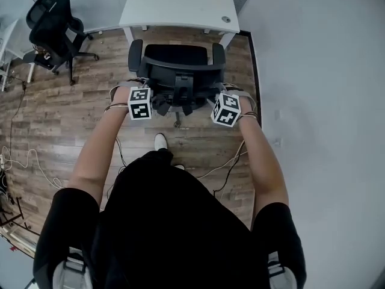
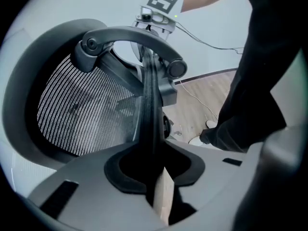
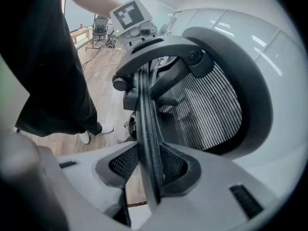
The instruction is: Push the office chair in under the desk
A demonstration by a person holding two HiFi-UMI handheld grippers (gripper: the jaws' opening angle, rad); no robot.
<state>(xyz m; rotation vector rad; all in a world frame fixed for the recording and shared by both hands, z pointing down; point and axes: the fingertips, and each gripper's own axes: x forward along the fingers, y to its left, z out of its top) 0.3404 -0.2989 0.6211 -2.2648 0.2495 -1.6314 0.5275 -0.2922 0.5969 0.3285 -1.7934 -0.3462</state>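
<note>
Closest in, the left gripper point(image 2: 154, 174) and right gripper point(image 3: 148, 173) each pinch a side edge of the backrest point(image 2: 148, 105). Ahead of them the office chair point(image 1: 175, 62) faces the desk point(image 1: 174, 5), seemingly not yet tucked under. The push looks ready to start and calls for an even, straight shove.

Grey left gripper point(image 2: 153, 170) at 6 o'clock clamping rim of black mesh office chair point(image 2: 82, 109), marker-cubed right gripper point(image 2: 155, 19) at 12 o'clock, black-clothed person point(image 2: 269, 81) at 3 o'clock.

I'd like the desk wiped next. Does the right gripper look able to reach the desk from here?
Probably not: the chair stands between the right gripper and the desk, and its jaws sit around the chair's back.
</note>
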